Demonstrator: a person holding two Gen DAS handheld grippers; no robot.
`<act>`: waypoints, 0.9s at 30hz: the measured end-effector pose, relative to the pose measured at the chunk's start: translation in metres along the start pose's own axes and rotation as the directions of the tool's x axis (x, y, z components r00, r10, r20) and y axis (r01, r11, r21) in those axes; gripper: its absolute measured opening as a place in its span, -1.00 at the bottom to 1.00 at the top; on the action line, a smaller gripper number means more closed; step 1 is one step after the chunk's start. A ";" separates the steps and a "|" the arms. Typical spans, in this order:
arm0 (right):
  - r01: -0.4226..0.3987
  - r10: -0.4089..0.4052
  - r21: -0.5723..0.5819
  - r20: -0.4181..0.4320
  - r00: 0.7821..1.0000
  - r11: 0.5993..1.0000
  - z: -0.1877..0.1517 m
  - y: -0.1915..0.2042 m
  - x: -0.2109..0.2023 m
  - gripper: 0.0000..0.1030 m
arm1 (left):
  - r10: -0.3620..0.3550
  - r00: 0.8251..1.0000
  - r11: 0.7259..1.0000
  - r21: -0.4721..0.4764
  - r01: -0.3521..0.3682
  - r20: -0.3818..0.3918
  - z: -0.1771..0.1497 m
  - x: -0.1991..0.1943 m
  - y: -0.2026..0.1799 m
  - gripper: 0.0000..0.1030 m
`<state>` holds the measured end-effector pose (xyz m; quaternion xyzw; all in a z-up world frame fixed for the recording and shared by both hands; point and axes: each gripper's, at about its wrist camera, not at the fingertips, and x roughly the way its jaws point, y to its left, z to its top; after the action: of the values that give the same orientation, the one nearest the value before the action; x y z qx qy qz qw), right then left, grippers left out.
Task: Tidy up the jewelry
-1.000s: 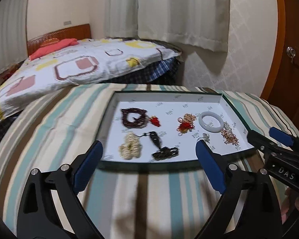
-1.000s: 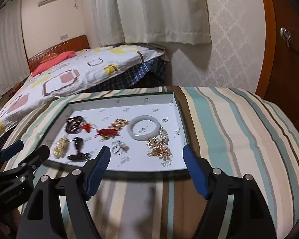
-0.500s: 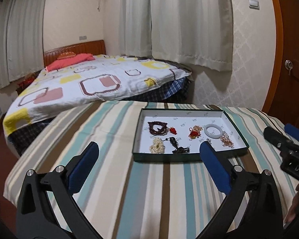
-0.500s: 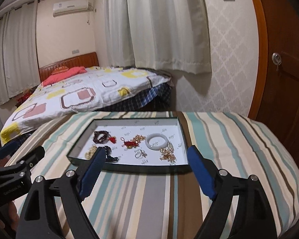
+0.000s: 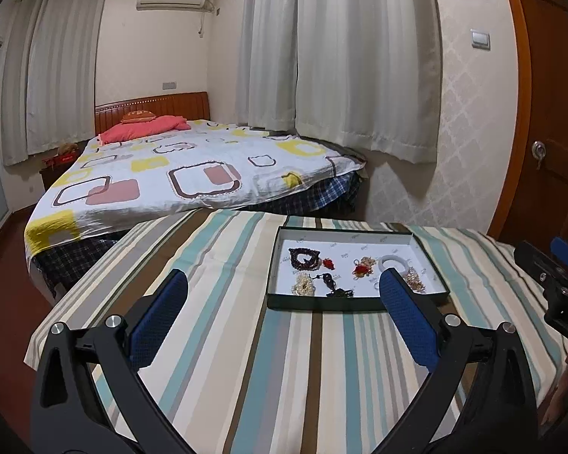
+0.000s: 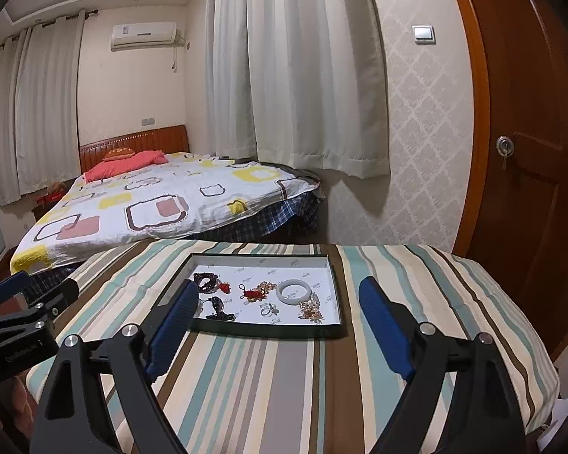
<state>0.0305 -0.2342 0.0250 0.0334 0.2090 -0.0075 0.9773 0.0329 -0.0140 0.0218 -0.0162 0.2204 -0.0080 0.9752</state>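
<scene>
the left gripper [image 5: 282,310] has its blue-padded fingers [image 5: 159,317] spread wide with nothing between them, hovering over the striped tablecloth [image 5: 223,340] and touching nothing. the right gripper [image 6: 276,323] is likewise empty, its ribbed blue pads [image 6: 384,325] well parted and the jaws still opening; it touches nothing.

the jewelry lies in a shallow rectangular tray [image 6: 333,276] with dark green walls and a white printed lining, flat on the cloth, at 12 o'clock from the right gripper and at about 1 o'clock from the left one. inside, a smooth pale bangle [image 6: 292,291] sits at 3 o'clock of the tray's middle; a dark red bead bracelet [image 5: 304,257] with a red tassel lies at 10 o'clock; a red knotted charm [image 6: 250,294] with gold chain is near the centre; a cream pearl cluster [image 5: 303,283] lies at 7 o'clock; a black beaded pendant [image 5: 331,285] is just beside it; a loose gold chain pile [image 6: 310,310] is at 4 o'clock.

the right wrist view shows a small silver ring [image 6: 269,310] in full, which the left view partly hides behind a finger. the left view shows the pearl cluster, which the right gripper's left finger covers in its own view. each view catches the other gripper at its edge, black-framed with a blue tip. beyond stand a bed [image 5: 193,174] with a patterned quilt, pleated curtains [image 6: 295,75] and a wooden door [image 6: 530,151].
</scene>
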 end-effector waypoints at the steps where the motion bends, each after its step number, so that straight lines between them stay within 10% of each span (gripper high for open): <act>1: 0.001 -0.001 0.000 0.003 1.000 1.000 0.000 0.000 -0.004 0.63 | 0.000 1.000 1.000 -0.001 0.000 0.003 0.000 -0.002 0.000 0.91; 27: 0.003 -0.003 -0.004 0.045 0.999 1.000 0.001 0.002 -0.027 0.64 | -0.007 1.000 1.000 0.000 0.007 0.025 0.000 -0.021 -0.002 0.91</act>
<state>0.0068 -0.2326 0.0371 0.0311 0.1871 -0.0094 0.9818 0.0141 -0.0151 0.0313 -0.0169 0.2083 -0.0110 0.9778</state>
